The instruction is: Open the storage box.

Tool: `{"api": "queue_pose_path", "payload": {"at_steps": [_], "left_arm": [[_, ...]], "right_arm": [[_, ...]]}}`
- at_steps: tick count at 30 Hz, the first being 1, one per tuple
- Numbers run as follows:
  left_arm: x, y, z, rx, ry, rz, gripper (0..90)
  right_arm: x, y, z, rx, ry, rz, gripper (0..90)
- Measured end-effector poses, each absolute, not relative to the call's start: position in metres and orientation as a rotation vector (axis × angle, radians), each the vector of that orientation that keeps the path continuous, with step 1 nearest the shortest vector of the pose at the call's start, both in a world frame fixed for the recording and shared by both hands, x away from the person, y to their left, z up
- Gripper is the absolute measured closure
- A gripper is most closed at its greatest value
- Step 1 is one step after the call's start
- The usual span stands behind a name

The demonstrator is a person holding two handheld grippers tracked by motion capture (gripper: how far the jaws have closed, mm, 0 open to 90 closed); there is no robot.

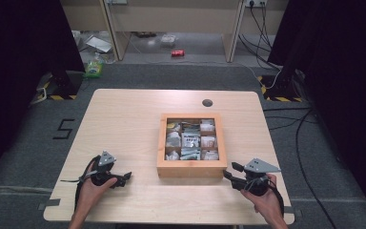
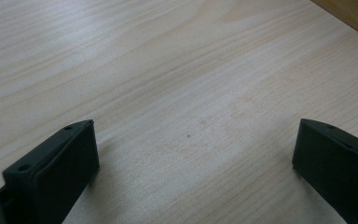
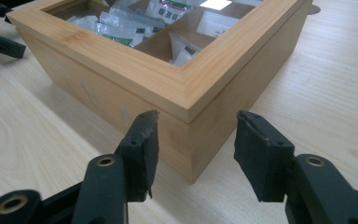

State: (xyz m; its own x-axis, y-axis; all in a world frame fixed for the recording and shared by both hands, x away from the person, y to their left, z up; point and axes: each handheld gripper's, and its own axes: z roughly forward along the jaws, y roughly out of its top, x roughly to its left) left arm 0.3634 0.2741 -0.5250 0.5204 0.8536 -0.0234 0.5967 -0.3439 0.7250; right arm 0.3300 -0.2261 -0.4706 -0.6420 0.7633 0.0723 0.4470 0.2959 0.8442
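Observation:
A square wooden box [image 1: 191, 170] with several compartments of small packets [image 1: 190, 139] stands right of the table's middle. My right gripper [image 1: 231, 171] sits at its near right corner. In the right gripper view the box [image 3: 135, 74] has that corner between the two jaws of my right gripper [image 3: 196, 123]. There is a gap on each side and the pads [image 3: 144, 149] do not press on the wood. My left gripper [image 1: 126, 177] lies on the table to the left of the box, apart from it. In its own view my left gripper [image 2: 196, 126] stands wide open over bare wood.
The light wooden table [image 1: 124, 119] has a round cable hole [image 1: 207, 102] behind the box. A dark floor surrounds the table, with a red can [image 1: 177, 53] and a green bottle [image 1: 94, 67] far behind. Cables run along the right side.

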Motion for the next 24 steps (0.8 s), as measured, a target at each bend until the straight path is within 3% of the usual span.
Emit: {"api": "queue_pose_path", "payload": {"at_steps": [8, 24], "left_arm": [[0.363, 0.274, -0.525, 2.07, 1.176, 0.476, 0.0], [0.363, 0.274, -0.525, 2.07, 1.176, 0.476, 0.0]], "right_arm": [[0.335, -0.215, -0.474, 1.063, 2.242, 1.275, 55.0], [0.337, -0.212, -0.472, 1.078, 2.246, 1.29, 53.2]]}}
